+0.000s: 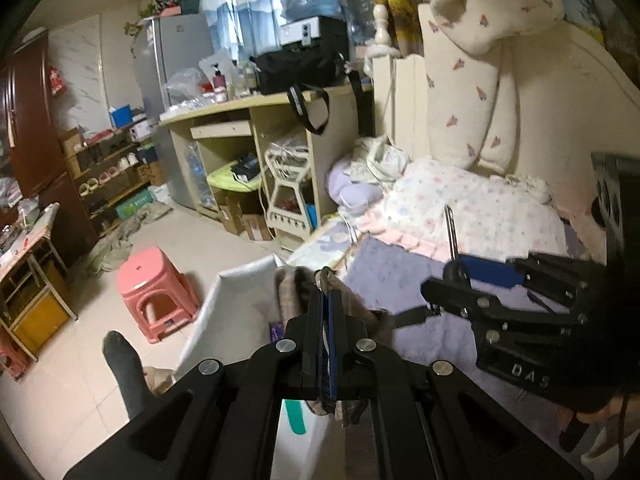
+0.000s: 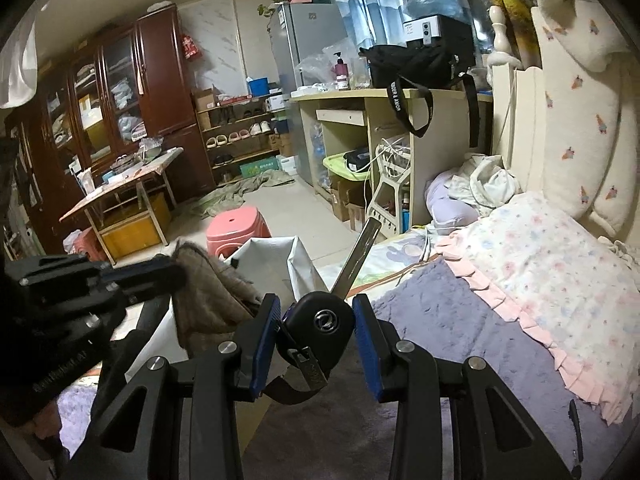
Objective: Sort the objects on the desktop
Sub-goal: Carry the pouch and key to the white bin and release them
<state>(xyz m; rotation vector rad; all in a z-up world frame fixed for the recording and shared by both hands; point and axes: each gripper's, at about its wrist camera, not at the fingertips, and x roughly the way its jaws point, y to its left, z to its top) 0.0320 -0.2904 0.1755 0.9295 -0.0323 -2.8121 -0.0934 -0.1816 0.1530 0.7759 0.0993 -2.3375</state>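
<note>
Item: car key (image 2: pixel 320 324), pinched by your right gripper (image 2: pixel 316 336), blade pointing up and forward, above the purple blanket (image 2: pixel 440 320). Your left gripper (image 1: pixel 329 292): fingers pressed together on brown cloth (image 1: pixel 292 288). White bag (image 2: pixel 276 256) lies ahead-left, nearer your left hand.

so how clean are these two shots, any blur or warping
Left wrist view: heavy fisheye bending and dark vignetted corners; the brown cloth in the left claw is smeared by motion. Right wrist view: same warping, but the car key in the right claw is sharp.
</note>
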